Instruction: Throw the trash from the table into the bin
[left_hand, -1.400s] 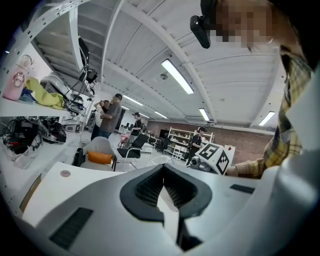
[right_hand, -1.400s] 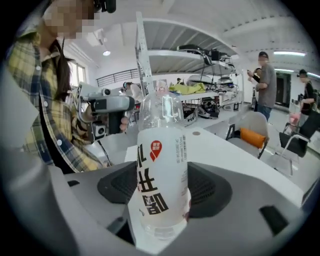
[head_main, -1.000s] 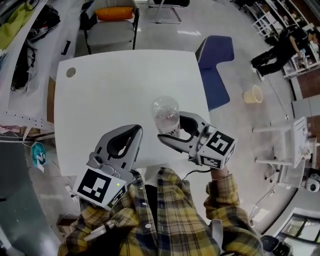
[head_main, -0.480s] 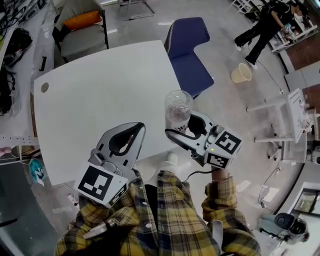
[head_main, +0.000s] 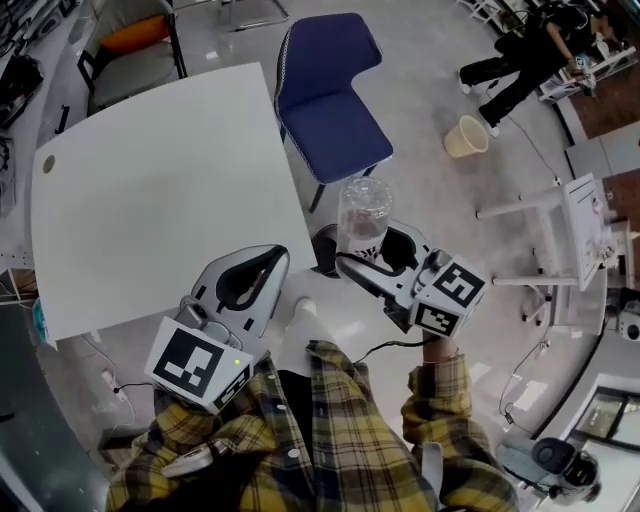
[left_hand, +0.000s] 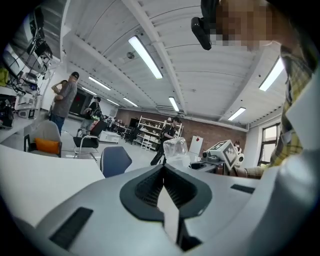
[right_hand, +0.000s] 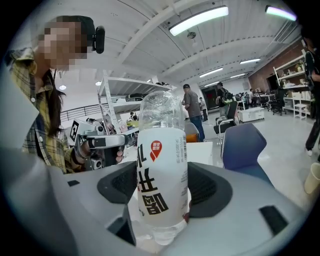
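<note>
A clear plastic bottle (head_main: 362, 212) with a white label stands upright between the jaws of my right gripper (head_main: 365, 252), which is shut on it. The bottle hangs over the floor, just past the white table's (head_main: 150, 190) right edge. In the right gripper view the bottle (right_hand: 162, 165) fills the middle, held low on its body. My left gripper (head_main: 270, 262) is shut and holds nothing, near the table's front corner. Its closed jaws meet in the left gripper view (left_hand: 164, 169). A beige bin (head_main: 466, 136) stands on the floor at the far right.
A blue chair (head_main: 325, 90) stands between the table and the bin. White stands (head_main: 560, 215) are at the right. A person (head_main: 530, 50) walks near the bin at the top right. An orange-cushioned chair (head_main: 135, 45) sits beyond the table.
The view has swung right, away from the table. The held bottle, over the tabletop a second ago, now hangs over the floor; chair and bin have shifted towards the middle. Left gripper unchanged.
</note>
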